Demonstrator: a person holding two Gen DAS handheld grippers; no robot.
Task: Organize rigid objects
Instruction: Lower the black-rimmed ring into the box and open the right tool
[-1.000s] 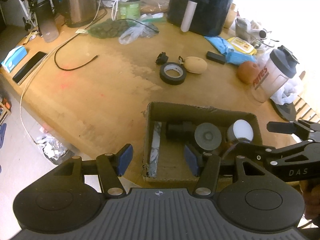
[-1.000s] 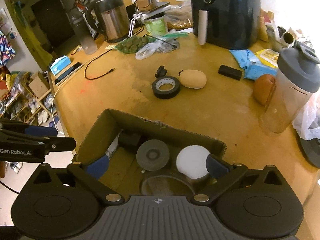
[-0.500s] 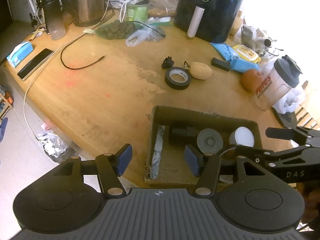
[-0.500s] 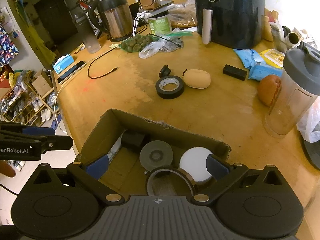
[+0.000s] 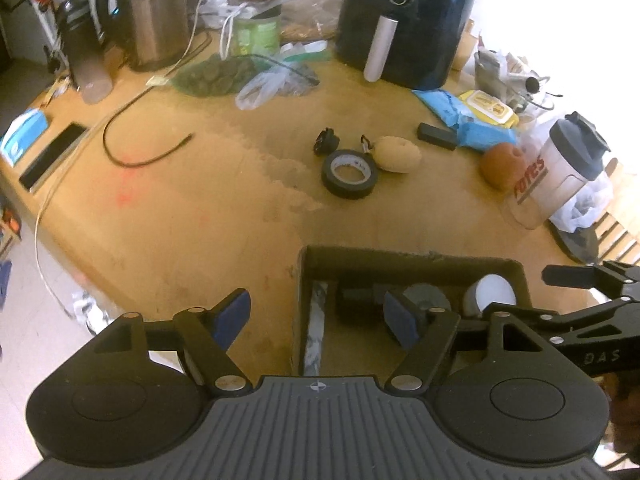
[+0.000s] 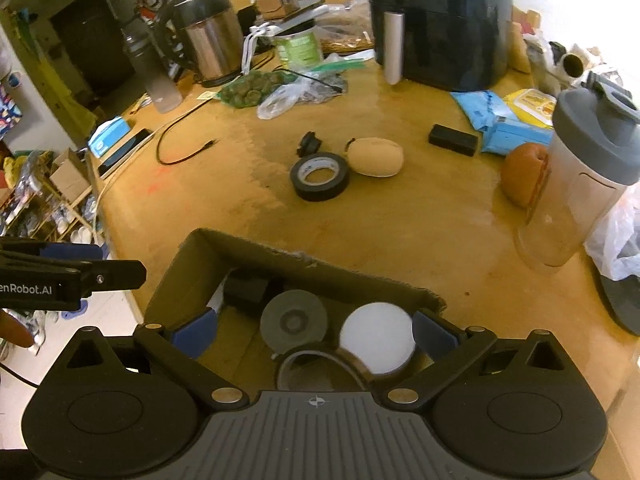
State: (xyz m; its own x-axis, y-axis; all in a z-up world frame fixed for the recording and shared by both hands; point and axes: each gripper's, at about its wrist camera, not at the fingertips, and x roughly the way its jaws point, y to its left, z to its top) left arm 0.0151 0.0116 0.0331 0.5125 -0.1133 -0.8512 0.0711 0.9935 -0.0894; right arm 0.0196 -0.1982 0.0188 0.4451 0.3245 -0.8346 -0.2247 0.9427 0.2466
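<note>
A cardboard box point(image 5: 408, 255) point(image 6: 188, 264) sits at the near table edge. It holds a grey disc point(image 6: 293, 320), a white-topped cylinder point(image 6: 376, 336), a clear ring point(image 6: 316, 372) and a black block point(image 6: 246, 292). My left gripper point(image 5: 316, 316) is open and empty, straddling the box's left wall. My right gripper point(image 6: 314, 330) is open and empty above the box. On the table beyond lie a black tape roll point(image 5: 349, 174) point(image 6: 319, 176), a tan oval object point(image 5: 396, 154) point(image 6: 374, 157), a small black clip point(image 5: 326, 141) point(image 6: 309, 143) and a black bar point(image 5: 436, 136) point(image 6: 453, 139).
A shaker bottle point(image 6: 580, 176) and an orange fruit point(image 6: 520, 180) stand at right. An air fryer point(image 6: 436, 20), kettle point(image 6: 208, 44), green tub point(image 6: 300, 46), plastic bags and a black cable point(image 6: 184, 152) crowd the back. A phone point(image 5: 52, 156) lies at the left edge.
Both grippers have drawn back and risen a little from the box, so more of the table shows. Both stay open. The objects have not moved.
</note>
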